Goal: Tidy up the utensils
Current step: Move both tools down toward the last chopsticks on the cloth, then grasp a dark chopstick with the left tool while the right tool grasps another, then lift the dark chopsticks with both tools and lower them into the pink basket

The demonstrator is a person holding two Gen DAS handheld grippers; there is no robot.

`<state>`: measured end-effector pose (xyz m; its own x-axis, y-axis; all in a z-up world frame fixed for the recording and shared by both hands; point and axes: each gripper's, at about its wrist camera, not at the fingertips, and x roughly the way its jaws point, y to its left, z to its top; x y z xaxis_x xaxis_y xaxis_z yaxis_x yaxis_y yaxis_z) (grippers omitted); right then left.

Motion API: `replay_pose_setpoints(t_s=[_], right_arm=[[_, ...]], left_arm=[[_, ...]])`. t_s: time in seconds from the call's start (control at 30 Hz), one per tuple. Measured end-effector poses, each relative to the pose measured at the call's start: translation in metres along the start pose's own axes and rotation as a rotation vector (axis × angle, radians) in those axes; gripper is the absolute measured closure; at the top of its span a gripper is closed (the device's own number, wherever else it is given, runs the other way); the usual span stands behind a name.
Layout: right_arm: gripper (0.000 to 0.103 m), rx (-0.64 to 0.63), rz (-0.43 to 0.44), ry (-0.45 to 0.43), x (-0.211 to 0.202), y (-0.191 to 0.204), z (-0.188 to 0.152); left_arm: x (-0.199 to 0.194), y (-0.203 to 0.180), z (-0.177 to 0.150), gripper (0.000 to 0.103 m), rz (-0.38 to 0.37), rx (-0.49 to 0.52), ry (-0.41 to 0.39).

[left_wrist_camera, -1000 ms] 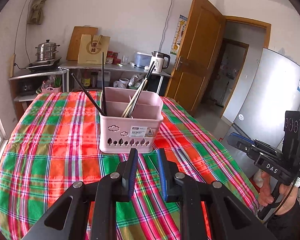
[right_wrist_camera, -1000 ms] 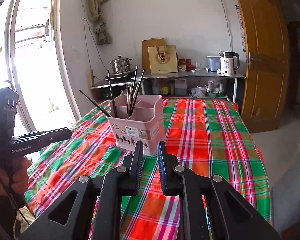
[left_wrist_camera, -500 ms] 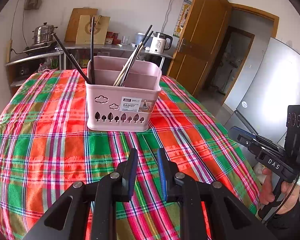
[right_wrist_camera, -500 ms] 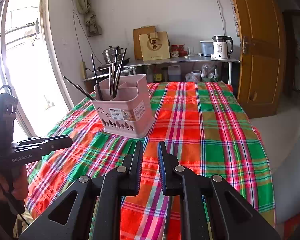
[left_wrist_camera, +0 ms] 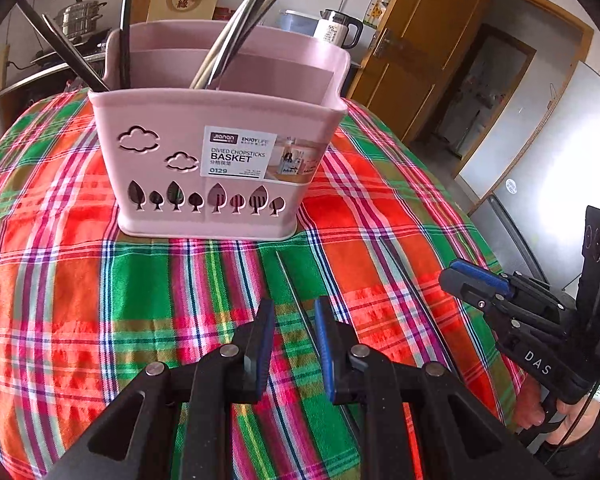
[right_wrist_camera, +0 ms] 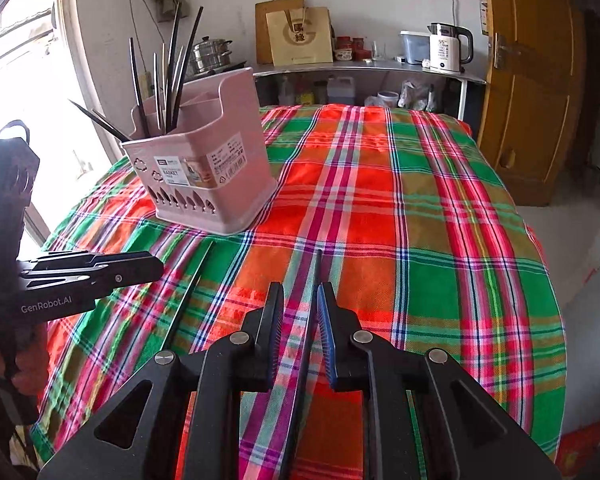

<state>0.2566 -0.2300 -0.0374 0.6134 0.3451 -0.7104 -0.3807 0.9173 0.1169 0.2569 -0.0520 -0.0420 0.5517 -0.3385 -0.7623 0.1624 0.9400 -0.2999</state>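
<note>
Scene: a bench (right_wrist_camera: 440, 240) under a plaid cloth carries a pink basket (left_wrist_camera: 204, 160) with divided compartments.
Basket contents: several dark and pale chopsticks (right_wrist_camera: 172, 80) stand upright or lean in the compartments; which one each occupies cannot be told.
Loose chopsticks: two dark chopsticks lie flat on the cloth in front of the basket, well apart from each other, both pointing roughly toward it.
Left chopstick (left_wrist_camera: 296, 300): its near part runs between the jaws of the left tongs (left_wrist_camera: 294, 312).
Right chopstick (right_wrist_camera: 314, 300): its shaft runs between the jaws of the right tongs (right_wrist_camera: 300, 300).
Left tongs state: narrowly spread, nothing pinched; the pads do not appear to press the stick.
Right tongs state: narrowly spread and just widened slightly, astride the stick but not clamping it.
Handling, judged: a chopstick is light, stiff, thin and smooth, so it is likely to roll or slip on the cloth.
Grip point, judged: take it across the shaft near mid-length, pads square to it, to limit swinging.
Risk, judged: a tip grip lets the stick pivot before it reaches the basket.
</note>
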Motion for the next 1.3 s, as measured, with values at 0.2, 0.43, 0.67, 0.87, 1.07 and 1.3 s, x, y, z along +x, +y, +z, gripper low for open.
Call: replay_pose_setpoints(t_s=[0.2, 0.43, 0.67, 0.87, 1.07, 1.3], right_arm=[[0.085, -0.012, -0.003, 0.046, 0.025, -0.002, 0.004], [0.085, -0.023, -0.016, 0.085, 0.042, -0.002, 0.010], [0.085, -0.021, -0.024, 0.110, 0.054, 0.000, 0.013], [0.097, -0.008, -0.034, 0.120, 0.056, -0.004, 0.017], [0.098, 0.012, -0.020, 0.108, 0.051, -0.004, 0.017], [0.098, 0.014, -0.001, 0.018, 0.017, 0.004, 0.026]], left_arm=[[0.023, 0.000, 0.005, 0.083, 0.006, -0.015, 0.033], [0.039, -0.005, 0.009, 0.083, 0.034, -0.005, 0.044], [0.051, -0.026, 0.013, 0.083, 0.095, 0.046, 0.036], [0.058, -0.039, 0.014, 0.096, 0.135, 0.066, 0.038], [0.053, -0.031, 0.018, 0.098, 0.121, 0.040, 0.045], [0.021, -0.023, 0.020, 0.099, 0.073, 0.034, 0.006]])
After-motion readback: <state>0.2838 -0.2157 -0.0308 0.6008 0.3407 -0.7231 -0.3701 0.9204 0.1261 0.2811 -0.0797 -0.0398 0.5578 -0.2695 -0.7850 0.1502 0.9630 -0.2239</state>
